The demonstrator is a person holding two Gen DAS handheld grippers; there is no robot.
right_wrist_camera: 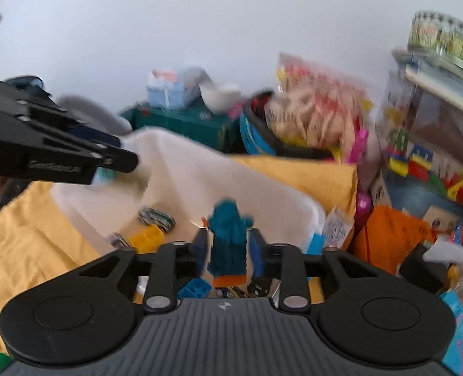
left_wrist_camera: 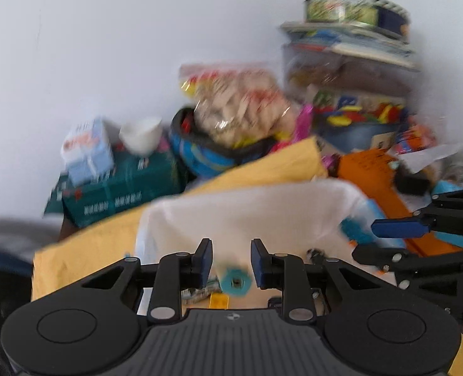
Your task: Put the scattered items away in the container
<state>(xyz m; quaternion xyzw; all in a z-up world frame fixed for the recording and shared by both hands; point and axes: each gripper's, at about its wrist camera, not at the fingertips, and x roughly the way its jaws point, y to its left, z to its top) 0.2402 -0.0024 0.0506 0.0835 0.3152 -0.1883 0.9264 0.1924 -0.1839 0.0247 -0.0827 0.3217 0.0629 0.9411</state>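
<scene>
Both views are blurred, so small details are uncertain. The landmark is the white container (right_wrist_camera: pixel 200 181), a soft white bin that stands on a yellow cloth (right_wrist_camera: pixel 27 235).

The right hand-held gripper (right_wrist_camera: pixel 226 250) is above the near side of the white container. A teal toy piece with an orange base (right_wrist_camera: pixel 226 238) stands between its blue pads (right_wrist_camera: pixel 256 250). There seems to be a thin gap on each side, so I judge the piece is released or almost released; the blur makes this not fully sure. Inside the white container a yellow brick (right_wrist_camera: pixel 148 236) and a striped small item (right_wrist_camera: pixel 156 216) already lie on the bottom.

The left hand-held gripper (left_wrist_camera: pixel 231 263) is also over the white container, with its jaws apart and not pressing on anything. A teal round gear piece (left_wrist_camera: pixel 235 282) is seen below the gap, inside the container, I think.

To do this step well, I would let each piece fall only when it is clearly inside the container walls, open the jaws fully, and lift straight up so the pads do not drag the soft wall.
</scene>
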